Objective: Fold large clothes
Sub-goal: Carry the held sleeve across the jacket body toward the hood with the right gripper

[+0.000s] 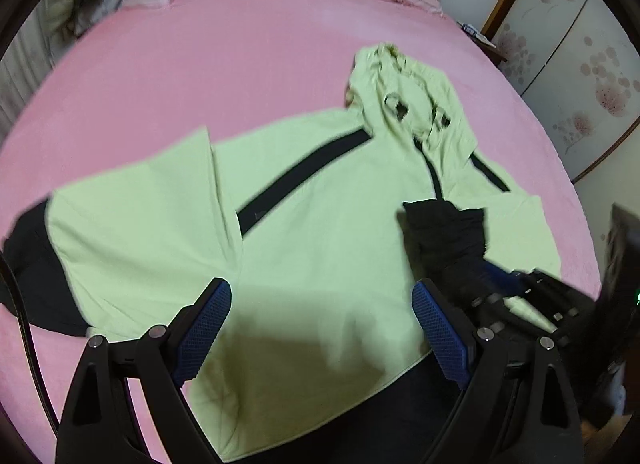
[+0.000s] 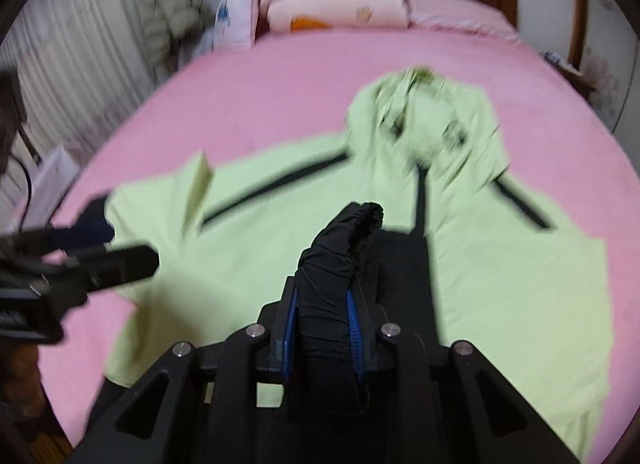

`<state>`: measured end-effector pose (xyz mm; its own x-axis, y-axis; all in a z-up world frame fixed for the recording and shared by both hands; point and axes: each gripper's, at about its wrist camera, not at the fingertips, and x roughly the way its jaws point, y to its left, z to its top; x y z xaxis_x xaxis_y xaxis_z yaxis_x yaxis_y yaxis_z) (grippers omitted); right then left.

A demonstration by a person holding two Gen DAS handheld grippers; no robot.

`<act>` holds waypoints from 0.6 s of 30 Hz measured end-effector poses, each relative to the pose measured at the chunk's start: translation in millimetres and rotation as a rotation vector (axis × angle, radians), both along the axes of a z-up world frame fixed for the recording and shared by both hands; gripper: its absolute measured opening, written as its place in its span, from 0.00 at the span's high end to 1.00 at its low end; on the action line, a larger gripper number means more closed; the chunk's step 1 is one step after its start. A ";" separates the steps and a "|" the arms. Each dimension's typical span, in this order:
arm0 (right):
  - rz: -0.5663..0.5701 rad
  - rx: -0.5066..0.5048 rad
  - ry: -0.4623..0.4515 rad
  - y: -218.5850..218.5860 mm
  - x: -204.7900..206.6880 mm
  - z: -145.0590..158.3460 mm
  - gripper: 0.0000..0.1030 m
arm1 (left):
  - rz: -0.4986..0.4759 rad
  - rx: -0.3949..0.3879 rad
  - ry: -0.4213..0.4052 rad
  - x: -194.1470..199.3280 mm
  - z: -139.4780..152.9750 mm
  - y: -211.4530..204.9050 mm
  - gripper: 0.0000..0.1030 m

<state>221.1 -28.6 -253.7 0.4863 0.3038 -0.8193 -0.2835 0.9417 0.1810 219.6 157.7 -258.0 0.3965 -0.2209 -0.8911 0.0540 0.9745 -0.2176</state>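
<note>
Your jacket (image 1: 320, 232) lies spread over the pink bed (image 1: 240, 63), hood (image 1: 412, 103) away from you, one sleeve out to the left with its dark cuff (image 1: 32, 264) near the bed's edge. Your right tongs (image 2: 322, 328) are clamped on the other black cuff (image 2: 344, 248) above the chest, while your left tongs (image 1: 320, 328) hover wide open and empty over the hem. The cloth looks thin, light and likely slippery — expect it to slide and billow, so take it by cuffs, hem or seams, not mid-panel.

One jacket (image 1: 320, 223), one bed (image 1: 200, 75), two grippers.
</note>
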 end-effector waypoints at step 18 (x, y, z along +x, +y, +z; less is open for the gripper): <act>-0.033 0.106 0.074 -74.0 -32.4 13.5 0.47 | -0.100 -0.226 0.064 40.3 -42.8 -67.0 0.11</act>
